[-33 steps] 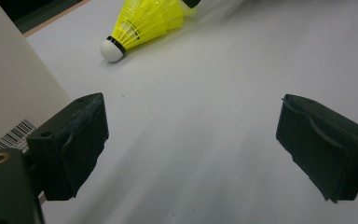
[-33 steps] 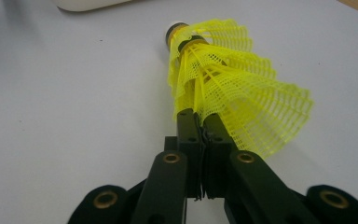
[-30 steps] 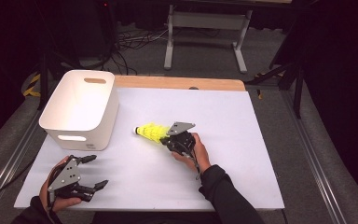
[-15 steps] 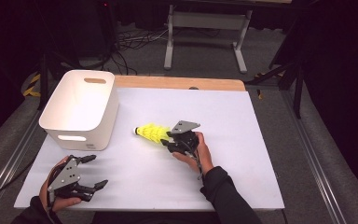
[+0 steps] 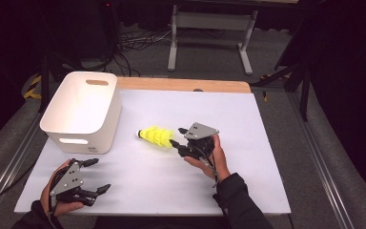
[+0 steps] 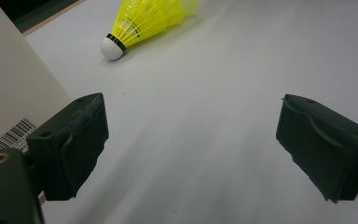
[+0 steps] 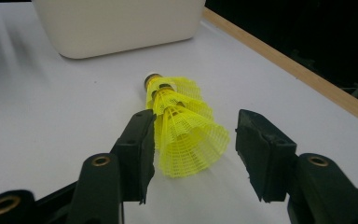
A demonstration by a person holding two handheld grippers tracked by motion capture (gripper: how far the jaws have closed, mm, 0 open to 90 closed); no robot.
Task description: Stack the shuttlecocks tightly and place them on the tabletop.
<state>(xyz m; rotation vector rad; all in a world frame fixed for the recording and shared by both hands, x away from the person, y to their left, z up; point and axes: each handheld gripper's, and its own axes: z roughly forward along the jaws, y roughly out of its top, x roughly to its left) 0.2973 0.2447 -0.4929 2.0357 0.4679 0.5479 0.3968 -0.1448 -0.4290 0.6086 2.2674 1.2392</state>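
Note:
A stack of yellow shuttlecocks [image 5: 156,136] lies on its side on the white table [image 5: 171,191], its cork end pointing left toward the bin. My right gripper [image 5: 177,136] sits at its skirt end. In the right gripper view the jaws have just been opening and stand apart around the skirt [image 7: 186,133]; one jaw brushes it and the other is clear of it. My left gripper [image 5: 101,175] rests open at the near left with nothing between its jaws [image 6: 191,135]. The left gripper view has the shuttlecocks [image 6: 144,21] farther off.
A white bin [image 5: 81,126] with handle cutouts stands at the table's left, close to my left gripper [image 6: 9,88] and beyond the shuttlecocks [image 7: 121,23]. A wooden strip [image 5: 186,85] runs along the far edge. Dark floor, cables and a metal stand lie beyond.
The right gripper's jaws have spread apart and the hand has lifted and drawn back a little to the right. The shuttlecocks stay where they lay. The left gripper has not moved.

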